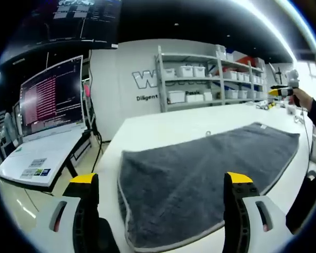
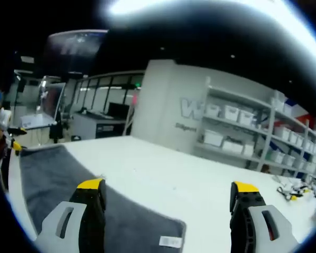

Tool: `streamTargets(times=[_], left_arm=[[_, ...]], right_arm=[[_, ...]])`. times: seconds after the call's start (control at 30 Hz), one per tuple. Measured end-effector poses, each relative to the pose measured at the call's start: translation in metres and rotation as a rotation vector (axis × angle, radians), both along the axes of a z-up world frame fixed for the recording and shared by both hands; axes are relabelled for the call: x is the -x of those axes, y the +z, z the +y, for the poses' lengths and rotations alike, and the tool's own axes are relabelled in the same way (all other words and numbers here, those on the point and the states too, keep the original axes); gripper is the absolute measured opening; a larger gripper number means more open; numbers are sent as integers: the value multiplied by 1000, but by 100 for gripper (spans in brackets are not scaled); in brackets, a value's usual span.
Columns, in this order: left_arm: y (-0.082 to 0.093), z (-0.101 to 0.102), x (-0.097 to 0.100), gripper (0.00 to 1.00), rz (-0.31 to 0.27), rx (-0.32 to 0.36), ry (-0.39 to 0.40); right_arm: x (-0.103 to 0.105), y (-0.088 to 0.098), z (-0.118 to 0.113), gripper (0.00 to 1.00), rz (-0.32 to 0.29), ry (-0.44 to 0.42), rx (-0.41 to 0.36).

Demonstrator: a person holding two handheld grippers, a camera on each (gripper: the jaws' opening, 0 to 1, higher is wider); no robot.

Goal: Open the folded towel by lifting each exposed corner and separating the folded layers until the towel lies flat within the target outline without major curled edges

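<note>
Lying spread out on the long white counter (image 1: 163, 129), the soft dark grey towel (image 1: 200, 174) with a pale stitched edge looks mostly opened up already. Seen from the left gripper view, one wide flat sheet, no thick fold showing, near edge just past the left claw (image 1: 160, 184). Left claw wide apart and grabbing nothing, hovering above the near end of the towel. Seen from the right gripper view, the same towel (image 2: 52, 179) flat on the counter (image 2: 163, 174), a corner with a small white tag (image 2: 170, 241) lying smooth. Right claw (image 2: 168, 192) also spread wide, nothing pinched, one tip over the cloth. Can't spot any target outline, so can't tell if the towel sits inside it. Probably little left: check edges for curls, maybe nudge into place. Shelves with white storage boxes (image 1: 200, 79) far behind.
</note>
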State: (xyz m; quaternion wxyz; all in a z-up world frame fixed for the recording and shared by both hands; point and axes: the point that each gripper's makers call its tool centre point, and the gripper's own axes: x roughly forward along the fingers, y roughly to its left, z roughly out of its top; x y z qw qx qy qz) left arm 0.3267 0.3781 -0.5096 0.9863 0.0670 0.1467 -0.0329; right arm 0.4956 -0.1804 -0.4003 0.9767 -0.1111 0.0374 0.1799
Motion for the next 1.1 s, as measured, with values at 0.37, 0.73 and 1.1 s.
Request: streamTargets(times=[0.37, 0.73, 1.1], left_arm=[[-14, -4, 0, 95, 55, 3, 7], [-25, 9, 16, 86, 107, 60, 41], [-54, 26, 18, 52, 246, 13, 120]], right_arm=[[-7, -8, -18, 100, 16, 48, 100], [-28, -54, -24, 91, 155, 111, 112], [-67, -105, -20, 72, 382, 271, 170]])
